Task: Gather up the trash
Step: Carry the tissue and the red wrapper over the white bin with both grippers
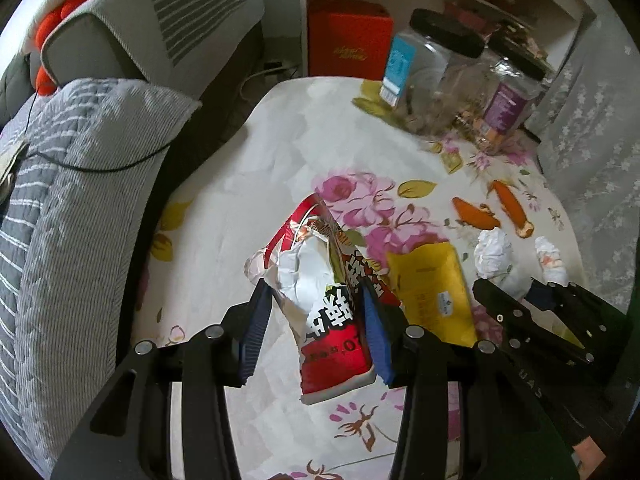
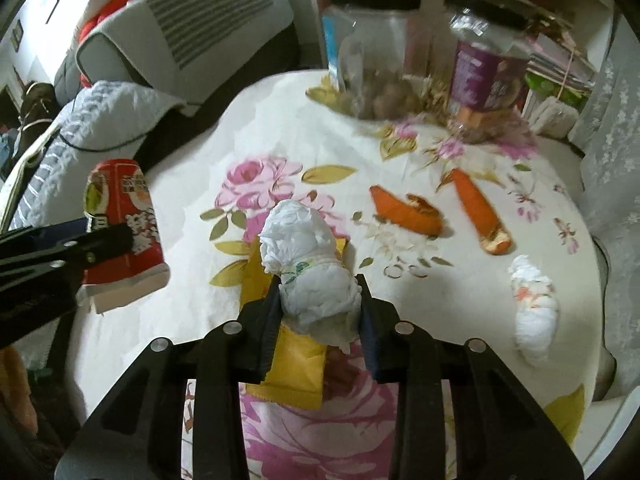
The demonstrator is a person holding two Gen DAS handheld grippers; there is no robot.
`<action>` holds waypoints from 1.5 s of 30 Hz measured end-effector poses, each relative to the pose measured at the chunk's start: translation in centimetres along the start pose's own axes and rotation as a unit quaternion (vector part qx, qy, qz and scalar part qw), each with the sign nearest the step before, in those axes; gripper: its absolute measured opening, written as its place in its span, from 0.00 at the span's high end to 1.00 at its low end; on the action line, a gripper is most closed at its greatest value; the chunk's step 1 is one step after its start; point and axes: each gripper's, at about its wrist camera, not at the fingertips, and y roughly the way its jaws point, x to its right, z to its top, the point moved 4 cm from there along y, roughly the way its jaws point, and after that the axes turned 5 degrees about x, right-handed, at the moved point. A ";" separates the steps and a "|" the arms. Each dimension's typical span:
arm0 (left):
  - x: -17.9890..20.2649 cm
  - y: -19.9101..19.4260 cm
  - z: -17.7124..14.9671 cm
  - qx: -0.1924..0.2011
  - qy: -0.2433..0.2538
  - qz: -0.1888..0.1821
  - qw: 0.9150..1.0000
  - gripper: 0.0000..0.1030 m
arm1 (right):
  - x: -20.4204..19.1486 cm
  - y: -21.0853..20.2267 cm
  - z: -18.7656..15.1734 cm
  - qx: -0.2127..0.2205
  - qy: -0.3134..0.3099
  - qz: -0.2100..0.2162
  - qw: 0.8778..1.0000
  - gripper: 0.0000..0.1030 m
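Red snack wrapper (image 1: 332, 316) sits pinched in your left gripper (image 1: 316, 320) at frame centre, lifted clear of the floral tablecloth (image 1: 280, 152) so it can travel. Your right gripper (image 2: 320, 296) squeezes the crumpled tissue (image 2: 312, 264) above the yellow packet (image 2: 296, 368); orange peels (image 2: 404, 212) wait right of centre.

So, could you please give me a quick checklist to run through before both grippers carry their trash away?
1. Left gripper shut on red snack bag: ok.
2. Right gripper shut on crumpled tissue: ok.
3. Bag clear of the tablecloth: ok.
4. Yellow packet stuck to the tissue: cannot tell.
5. Table cleared: not ok; orange peels and second tissue remain.
6. Bin in view: not ok.
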 end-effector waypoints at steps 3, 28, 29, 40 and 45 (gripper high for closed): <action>0.9 -0.3 0.2 0.008 0.006 -0.002 1.000 0.57 | 0.6 -1.1 0.1 0.015 0.001 -0.009 1.000 0.68; 13.2 -2.3 0.3 0.040 0.072 -0.062 0.995 0.57 | 10.5 -9.0 -2.4 0.064 0.066 -0.084 0.992 0.68; 14.0 -2.4 0.2 0.039 0.077 -0.066 0.994 0.57 | 11.1 -9.4 -2.6 0.066 0.071 -0.089 0.991 0.68; 20.9 -3.6 -1.5 0.049 0.125 -0.101 0.986 0.57 | 18.3 -15.0 -5.4 0.097 0.139 -0.138 0.976 0.68; 23.7 -4.4 -2.8 0.052 0.150 -0.118 0.980 0.57 | 22.3 -18.4 -7.7 0.110 0.179 -0.178 0.961 0.68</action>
